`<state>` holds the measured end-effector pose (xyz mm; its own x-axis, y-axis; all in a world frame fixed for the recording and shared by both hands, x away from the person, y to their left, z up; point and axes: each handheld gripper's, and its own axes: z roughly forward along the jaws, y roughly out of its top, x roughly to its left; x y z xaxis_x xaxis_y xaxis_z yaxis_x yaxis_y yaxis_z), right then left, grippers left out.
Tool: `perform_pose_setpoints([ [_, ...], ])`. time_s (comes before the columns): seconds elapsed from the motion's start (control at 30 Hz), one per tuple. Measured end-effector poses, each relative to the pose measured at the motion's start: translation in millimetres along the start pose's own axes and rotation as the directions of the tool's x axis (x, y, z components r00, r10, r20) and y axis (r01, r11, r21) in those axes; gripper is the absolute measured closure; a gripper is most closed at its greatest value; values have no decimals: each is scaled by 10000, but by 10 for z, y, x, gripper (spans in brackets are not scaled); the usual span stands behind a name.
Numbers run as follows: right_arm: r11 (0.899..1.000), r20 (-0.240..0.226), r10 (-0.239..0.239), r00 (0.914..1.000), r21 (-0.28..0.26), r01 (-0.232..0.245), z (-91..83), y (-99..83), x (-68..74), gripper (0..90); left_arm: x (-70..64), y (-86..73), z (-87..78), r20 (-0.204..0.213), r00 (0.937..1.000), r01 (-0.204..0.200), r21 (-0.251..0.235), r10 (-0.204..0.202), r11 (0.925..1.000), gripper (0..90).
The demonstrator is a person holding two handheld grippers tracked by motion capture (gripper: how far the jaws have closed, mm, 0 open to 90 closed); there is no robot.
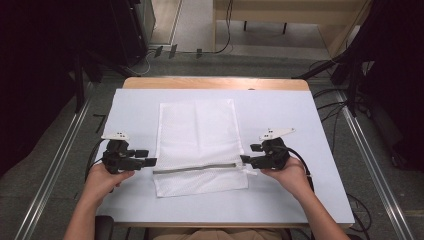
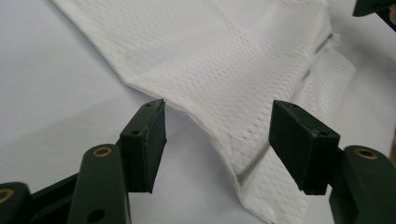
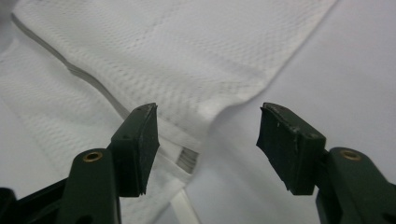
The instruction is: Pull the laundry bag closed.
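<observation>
A white mesh bag (image 1: pixel 200 145) lies flat in the middle of the table, with a grey zipper (image 1: pixel 195 168) running across its near part. My left gripper (image 1: pixel 151 161) stands open at the bag's left edge, level with the zipper's left end; in the left gripper view the bag's edge (image 2: pixel 224 140) sits between the two pads. My right gripper (image 1: pixel 243 158) is open at the bag's right edge by the zipper's right end. In the right gripper view the zipper end (image 3: pixel 187 158) and a white pull tab (image 3: pixel 182 205) lie between the pads.
A pale sheet (image 1: pixel 300 120) covers the wooden table (image 1: pixel 215 83). Bare sheet lies left and right of the bag. Dark stands and cables (image 1: pixel 340 110) are on the floor around the table. The person's forearms come in from the bottom.
</observation>
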<state>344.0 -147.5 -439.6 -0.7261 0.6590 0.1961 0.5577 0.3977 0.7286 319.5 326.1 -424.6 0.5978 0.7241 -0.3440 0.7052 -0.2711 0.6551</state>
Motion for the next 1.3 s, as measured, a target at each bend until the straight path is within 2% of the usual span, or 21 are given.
perform_pose_setpoints([
  [0.07,10000,186,56,9998,31,-56,-32,-24,-59,389,16,-5,-6,-237,9997,77,-82,-79,9999,357],
  [0.2,9995,556,288,9980,-139,-280,-105,-67,-181,360,36,-14,-19,-722,9974,-34,-155,23,9999,344],
  [0.33,9975,984,582,9934,-462,-538,-186,-113,-297,324,59,-22,-32,-942,9955,-70,-239,47,9997,329],
  [0.43,9965,1105,666,9916,-572,-606,-222,-143,-364,304,67,-26,-32,-1062,9943,34,-319,-68,9995,326],
  [0.47,9950,1355,805,9875,-690,-716,-255,-180,-428,284,76,-27,-35,-1130,9936,52,-304,-86,9995,326],
  [0.5,9950,1355,805,9875,-690,-716,-255,-180,-428,284,82,-29,-35,-1225,9924,112,-333,-152,9994,326],
  [0.57,9923,1696,1035,9801,-854,-900,-297,-235,-518,273,105,-34,-35,-1399,9895,314,-355,-360,9989,317],
  [0.63,9908,1905,1157,9748,-918,-997,-312,-258,-561,272,114,-36,-37,-1497,9880,322,-337,-369,9989,315],
  [0.77,9889,2072,1324,9693,-937,-1151,-306,-269,-601,260,155,-54,-47,-1778,9829,406,-466,-483,9981,297],
  [0.87,9910,1898,1183,9747,-839,-1040,-289,-273,-600,222,172,-62,-44,-1951,9792,479,-489,-566,9977,282],
  [0.97,9935,1903,1014,9765,-706,-894,-266,-275,-589,222,178,-68,-29,-2170,9746,462,-500,-560,9977,271],
  [1.13,9944,1916,957,9768,-618,-853,-248,-276,-584,222,186,-77,-12,-2380,9695,467,-542,-583,9974,242],
  [1.17,9945,1926,963,9765,-588,-865,-242,-277,-587,222,198,-83,3,-2572,9647,457,-453,-559,9979,227],
  [1.23,9948,1945,960,9762,-530,-873,-233,-279,-588,222,213,-93,20,-2707,9613,428,-346,-505,9985,219],
  [1.3,9952,1972,946,9758,-434,-877,-221,-283,-588,222,222,-98,24,-2743,9606,400,-258,-456,9989,214],
])
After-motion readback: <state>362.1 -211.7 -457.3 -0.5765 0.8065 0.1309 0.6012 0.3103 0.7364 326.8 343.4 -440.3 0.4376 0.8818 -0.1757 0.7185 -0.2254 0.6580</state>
